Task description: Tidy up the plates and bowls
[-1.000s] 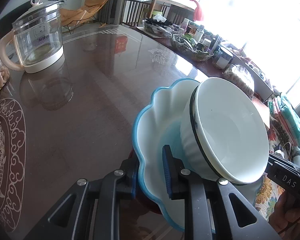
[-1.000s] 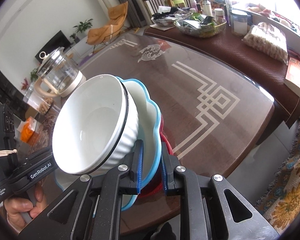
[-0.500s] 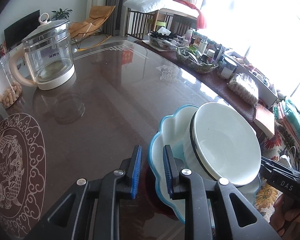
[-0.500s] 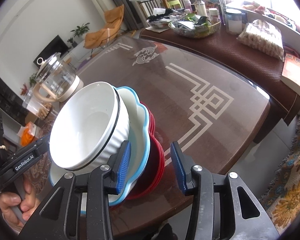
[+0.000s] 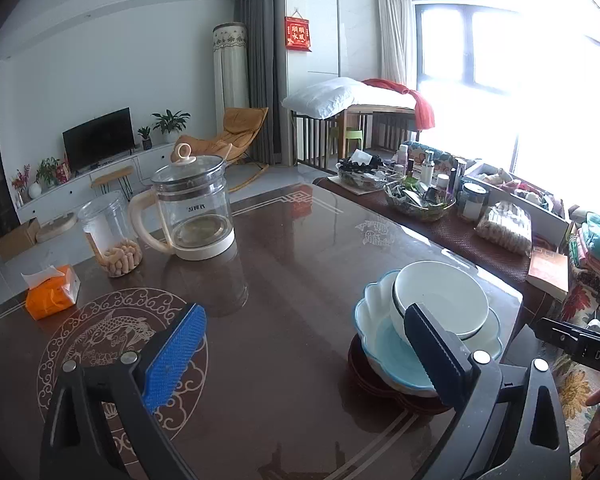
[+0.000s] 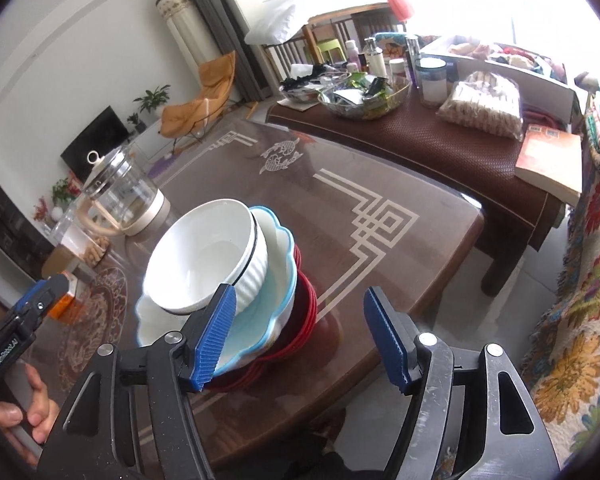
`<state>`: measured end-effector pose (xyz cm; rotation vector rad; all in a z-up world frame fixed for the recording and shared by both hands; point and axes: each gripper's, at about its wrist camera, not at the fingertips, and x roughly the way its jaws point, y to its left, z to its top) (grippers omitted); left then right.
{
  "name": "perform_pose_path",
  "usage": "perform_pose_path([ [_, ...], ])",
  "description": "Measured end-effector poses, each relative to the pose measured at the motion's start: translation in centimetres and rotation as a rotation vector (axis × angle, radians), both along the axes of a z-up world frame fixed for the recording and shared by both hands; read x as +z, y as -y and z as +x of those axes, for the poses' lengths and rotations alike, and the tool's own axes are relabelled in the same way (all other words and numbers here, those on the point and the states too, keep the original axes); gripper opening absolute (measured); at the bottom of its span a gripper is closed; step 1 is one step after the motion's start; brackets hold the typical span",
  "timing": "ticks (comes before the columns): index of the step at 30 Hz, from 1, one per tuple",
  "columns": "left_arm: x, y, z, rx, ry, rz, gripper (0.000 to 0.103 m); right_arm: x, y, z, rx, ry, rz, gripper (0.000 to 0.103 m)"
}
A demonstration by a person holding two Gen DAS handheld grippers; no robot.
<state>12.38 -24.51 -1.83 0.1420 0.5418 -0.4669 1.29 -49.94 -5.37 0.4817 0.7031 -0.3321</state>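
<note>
On the brown worktop (image 5: 300, 264), my stacked crockery stands near the corner: red plates (image 6: 304, 312) lowest, the scalloped blue bowl (image 6: 276, 292) next, the ribbed white bowl (image 6: 204, 264) tilted on top. My right gripper (image 6: 300, 336) hangs with jaws spread and empty, the stack just ahead of its left jaw. My left gripper (image 5: 304, 352), equally wide, has it behind the right jaw. The plate count is hidden.
</note>
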Motion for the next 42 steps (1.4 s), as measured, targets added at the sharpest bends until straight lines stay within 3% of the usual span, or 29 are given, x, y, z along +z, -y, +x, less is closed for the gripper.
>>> perform_pose_path([
  [8, 0.9, -2.2, -6.3, 0.025, -0.07, 0.042, 0.103, 0.8, -7.9, -7.4, -0.093, -0.04, -0.147, 0.074],
  [17, 1.9, -4.3, -8.7, 0.152, -0.124, 0.078, 0.103, 0.5, -11.4, -9.8, -0.066, -0.067, -0.256, 0.074],
  [22, 2.7, -5.1, -10.0, 0.172, -0.089, 0.104, 0.103, 1.1, -12.5, -10.1, -0.062, -0.072, -0.295, 0.074],
  [29, 3.7, -5.7, -13.5, 0.067, -0.063, 0.07, 0.103, 3.0, -14.4, -10.5, -0.06, -0.092, -0.374, 0.074],
  [32, 3.7, -5.0, -15.0, 0.026, -0.039, 0.093, 0.103, 4.5, -15.3, -10.6, -0.086, -0.114, -0.426, 0.075],
  [37, 3.9, -4.1, -16.4, -0.026, -0.036, 0.117, 0.103, 6.5, -16.1, -12.3, -0.106, -0.059, -0.429, 0.078],
  [42, 4.9, -4.6, -18.1, 0.063, 0.087, 0.125, 0.103, 8.0, -15.9, -13.1, -0.158, -0.073, -0.45, 0.078],
])
